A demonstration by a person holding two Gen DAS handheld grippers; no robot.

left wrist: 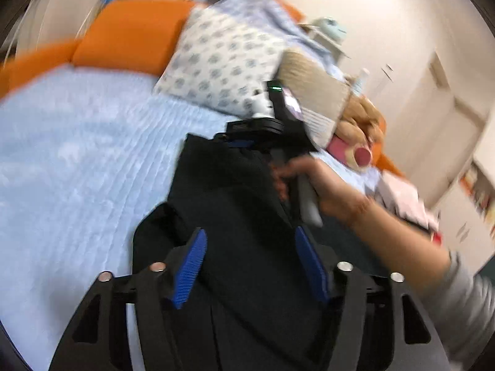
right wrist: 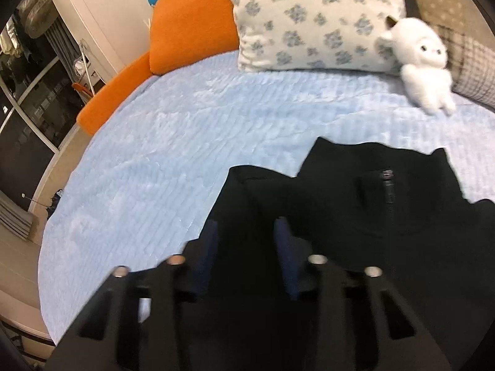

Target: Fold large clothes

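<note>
A black zip-neck garment lies spread on the light blue bed cover, its zipper and collar toward the pillows. My left gripper hovers over the garment's near part, blue pads wide apart, nothing pinched. A person's hand holds my right gripper down at the garment's far edge. In the right wrist view my right gripper stands over the garment's left edge. Its dark pads are apart, with black cloth lying under and between them. I see no pinch.
A floral pillow and an orange headboard cushion border the bed's far side. A white plush toy lies by the pillow. A brown plush toy sits at the right. Floor and glass doors lie left.
</note>
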